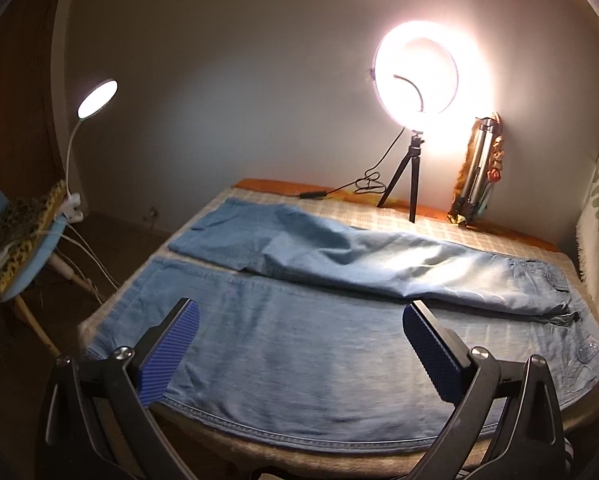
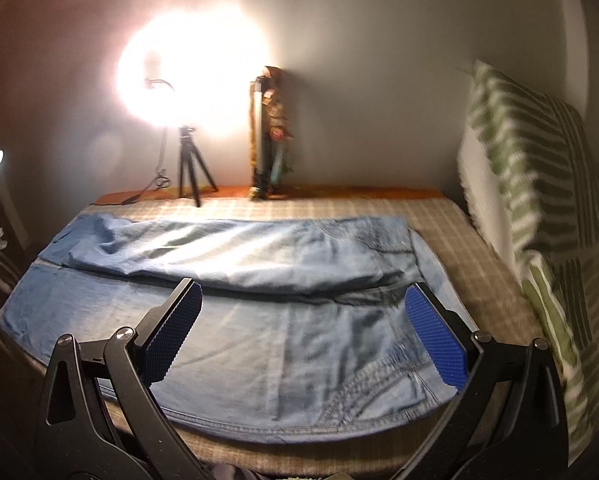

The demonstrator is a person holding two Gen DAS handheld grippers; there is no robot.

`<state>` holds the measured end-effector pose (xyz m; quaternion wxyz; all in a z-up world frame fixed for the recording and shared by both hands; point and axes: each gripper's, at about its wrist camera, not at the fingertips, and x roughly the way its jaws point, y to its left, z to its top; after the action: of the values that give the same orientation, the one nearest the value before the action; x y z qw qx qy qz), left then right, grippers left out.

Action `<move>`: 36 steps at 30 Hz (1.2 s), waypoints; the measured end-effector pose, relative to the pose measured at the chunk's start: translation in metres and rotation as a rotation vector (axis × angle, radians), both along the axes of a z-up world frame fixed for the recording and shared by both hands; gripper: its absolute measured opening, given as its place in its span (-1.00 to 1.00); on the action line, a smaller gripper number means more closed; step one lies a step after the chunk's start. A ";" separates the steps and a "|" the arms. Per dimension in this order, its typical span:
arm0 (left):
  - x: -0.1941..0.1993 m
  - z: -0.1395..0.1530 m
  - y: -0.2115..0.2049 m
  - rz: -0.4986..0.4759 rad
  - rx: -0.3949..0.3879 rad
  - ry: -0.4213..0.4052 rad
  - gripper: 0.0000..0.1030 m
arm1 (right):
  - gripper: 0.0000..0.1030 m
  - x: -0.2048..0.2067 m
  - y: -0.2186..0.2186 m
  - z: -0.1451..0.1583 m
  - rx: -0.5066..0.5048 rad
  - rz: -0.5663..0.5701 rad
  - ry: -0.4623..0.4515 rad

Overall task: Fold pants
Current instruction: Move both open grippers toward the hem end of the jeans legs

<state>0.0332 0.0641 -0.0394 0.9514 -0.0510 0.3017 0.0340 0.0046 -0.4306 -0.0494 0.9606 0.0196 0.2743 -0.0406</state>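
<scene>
The pants (image 1: 299, 320) lie spread across the worktop (image 1: 439, 224), legs to the left, waist to the right, one leg behind the other; a ring light (image 1: 415, 76) on its tripod stands behind them at the wall; a desk lamp (image 1: 97, 98) sits off the worktop's left; a cushion (image 2: 539, 200) leans at the right.

The ring light (image 2: 191, 68) at eleven o'clock glares too brightly to see; the striped cushion (image 2: 539, 184) at three is blurry.
</scene>
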 end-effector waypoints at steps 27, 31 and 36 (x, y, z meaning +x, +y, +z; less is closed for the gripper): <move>0.216 -0.016 0.112 0.003 0.009 0.236 1.00 | 1.00 0.215 0.068 -0.017 0.021 0.406 0.228; 0.260 -0.027 0.122 -0.009 -0.051 0.298 1.00 | 1.00 0.255 0.077 -0.035 0.026 0.401 0.261; 0.313 -0.046 0.142 0.013 -0.162 0.366 1.00 | 1.00 0.302 0.085 -0.058 0.038 0.381 0.307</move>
<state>0.3463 0.2063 -0.0857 0.8732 -0.1224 0.4712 0.0244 0.3068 -0.3452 -0.1070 0.8974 -0.0208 0.4167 0.1439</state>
